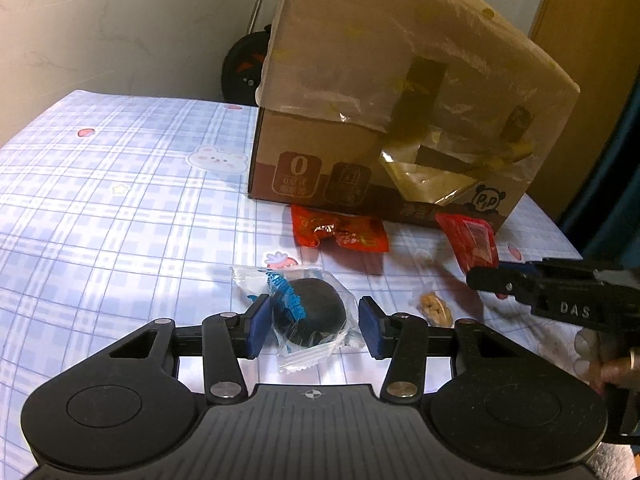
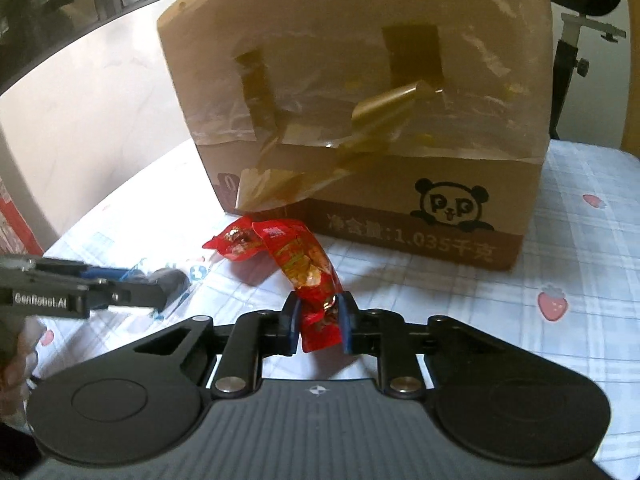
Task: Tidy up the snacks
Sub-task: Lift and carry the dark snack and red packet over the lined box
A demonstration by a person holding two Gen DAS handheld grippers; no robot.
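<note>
My left gripper is open, its blue pads on either side of a dark round cake in a clear wrapper lying on the table. My right gripper is shut on a red snack packet and holds it just above the table; it also shows in the left wrist view. A second red packet lies in front of the cardboard box, also seen in the right wrist view. A small packet of nuts lies right of the cake.
The tall cardboard box, covered in peeling tape, stands at the back of the table. The table has a blue checked cloth with strawberry and rabbit prints. A black wheel stands behind the table by the wall.
</note>
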